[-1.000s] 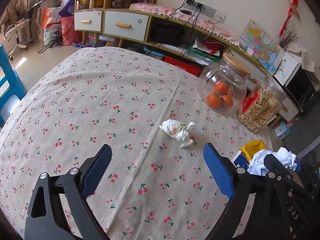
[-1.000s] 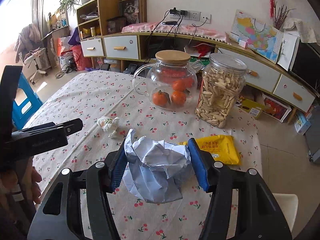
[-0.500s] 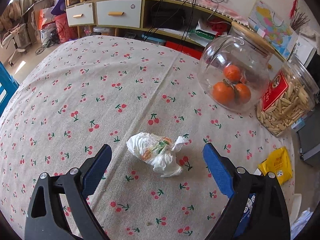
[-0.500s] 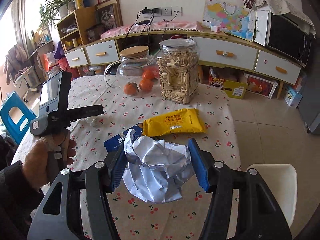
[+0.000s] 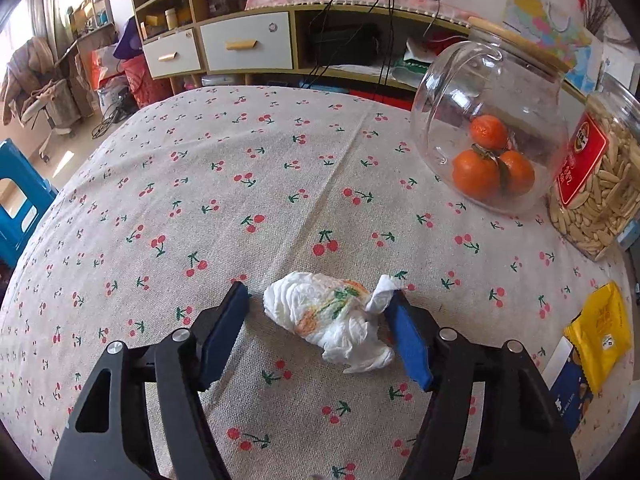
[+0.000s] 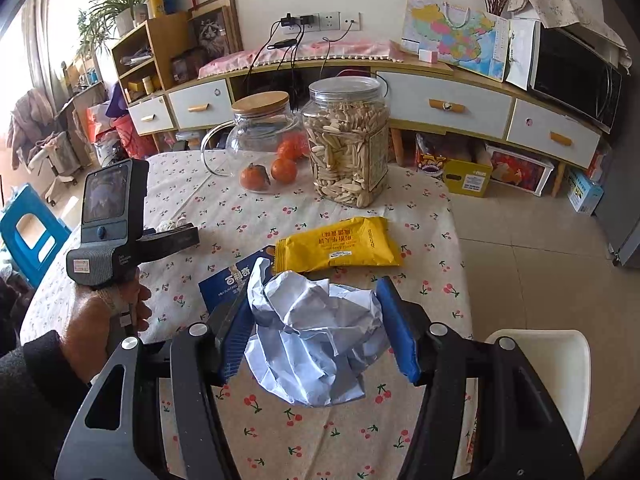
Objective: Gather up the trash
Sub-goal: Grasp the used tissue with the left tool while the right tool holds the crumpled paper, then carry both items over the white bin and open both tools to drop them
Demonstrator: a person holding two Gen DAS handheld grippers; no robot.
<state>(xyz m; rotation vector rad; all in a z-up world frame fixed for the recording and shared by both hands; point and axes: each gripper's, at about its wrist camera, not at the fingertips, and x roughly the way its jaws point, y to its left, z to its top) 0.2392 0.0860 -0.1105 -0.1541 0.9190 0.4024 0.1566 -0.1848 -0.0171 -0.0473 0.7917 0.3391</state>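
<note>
Left gripper (image 5: 316,312) — jaws just closing around a crumpled white tissue (image 5: 332,320) on the cherry-print tablecloth (image 5: 248,184); right pad touches its twisted tail, left pad stands just clear.
Right gripper (image 6: 316,320) — clamped on a crumpled paper wad (image 6: 316,332); yellow packet (image 6: 340,246) lies just beyond its tips.

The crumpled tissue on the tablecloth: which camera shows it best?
The left wrist view: the crumpled tissue lies large and unobstructed between the left tongs. The right wrist view shows only a sliver of it behind the left tongs' body.
</note>
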